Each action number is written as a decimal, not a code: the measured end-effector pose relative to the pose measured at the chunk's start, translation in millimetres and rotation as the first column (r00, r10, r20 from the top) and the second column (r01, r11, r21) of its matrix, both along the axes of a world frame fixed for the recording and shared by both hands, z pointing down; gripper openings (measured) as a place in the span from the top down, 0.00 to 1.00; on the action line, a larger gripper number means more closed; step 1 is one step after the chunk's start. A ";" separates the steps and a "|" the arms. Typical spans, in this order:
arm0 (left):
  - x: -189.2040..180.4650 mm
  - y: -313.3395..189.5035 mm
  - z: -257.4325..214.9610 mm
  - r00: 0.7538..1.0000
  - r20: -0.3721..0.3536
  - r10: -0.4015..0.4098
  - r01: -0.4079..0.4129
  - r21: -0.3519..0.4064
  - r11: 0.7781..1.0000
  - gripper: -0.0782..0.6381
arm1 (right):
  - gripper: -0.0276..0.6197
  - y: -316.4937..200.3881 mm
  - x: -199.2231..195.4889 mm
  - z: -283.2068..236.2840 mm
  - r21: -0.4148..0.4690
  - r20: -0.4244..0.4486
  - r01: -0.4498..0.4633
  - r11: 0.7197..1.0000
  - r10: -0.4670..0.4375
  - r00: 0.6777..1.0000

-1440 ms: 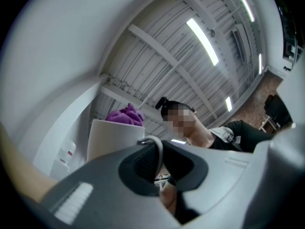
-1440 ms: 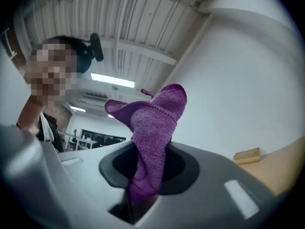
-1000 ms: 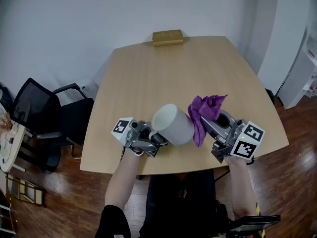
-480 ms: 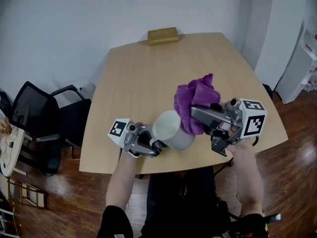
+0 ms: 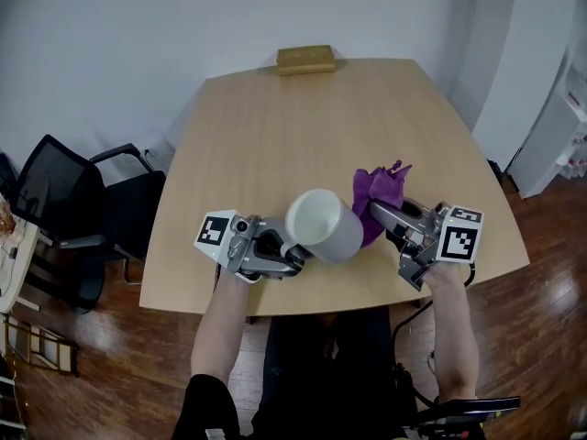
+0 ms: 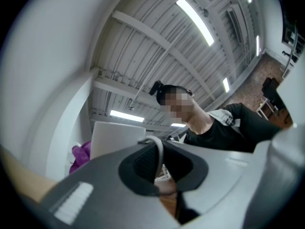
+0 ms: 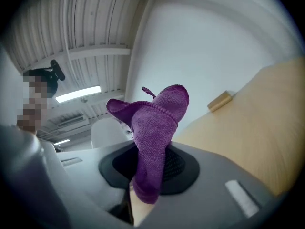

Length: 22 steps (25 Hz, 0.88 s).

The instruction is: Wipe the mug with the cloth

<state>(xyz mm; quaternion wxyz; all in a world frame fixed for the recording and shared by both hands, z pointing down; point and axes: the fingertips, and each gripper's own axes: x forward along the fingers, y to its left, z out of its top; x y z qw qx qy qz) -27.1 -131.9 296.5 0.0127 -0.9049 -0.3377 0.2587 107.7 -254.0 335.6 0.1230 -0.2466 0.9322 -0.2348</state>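
Left gripper (image 5: 290, 249), jaws pinched on the thin handle of the white mug (image 5: 326, 229), holds it tilted above the wooden table (image 5: 275, 136). Right gripper (image 5: 383, 216) clamps the purple cloth (image 5: 376, 191) just beside the mug's wall. Likely hazard: sideways wiping pressure could twist the handle from its narrow pinch, dropping the mug.

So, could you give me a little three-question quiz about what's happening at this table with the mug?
1. Which one holds the purple cloth? A: the left hand-held gripper. B: the right hand-held gripper.
2. True or false: the white mug stands upright on the table.
3. Fill in: the left hand-held gripper grips the mug by its ____.
Key: 1 B. 2 False, it is held up, tilted. 3 handle.
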 end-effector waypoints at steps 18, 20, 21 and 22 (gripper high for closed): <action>-13.6 20.7 -5.6 0.978 -0.082 0.192 -0.193 -0.012 0.981 0.84 | 0.82 25.5 -46.2 -19.3 0.005 0.340 0.394 0.919 -0.373 0.863; -13.1 15.5 -9.0 0.979 -0.105 0.173 -0.178 -0.032 0.984 0.84 | 0.82 17.0 -46.7 4.9 -0.062 0.293 0.351 0.934 -0.320 0.901; -12.1 12.0 -10.8 0.980 -0.119 0.159 -0.166 -0.045 0.985 0.84 | 0.82 12.4 -45.1 15.4 -0.088 0.254 0.316 0.945 -0.285 0.924; -11.1 8.6 -12.3 0.981 -0.130 0.146 -0.154 -0.059 0.986 0.84 | 0.82 7.8 -41.3 22.1 -0.104 0.227 0.279 0.955 -0.250 0.941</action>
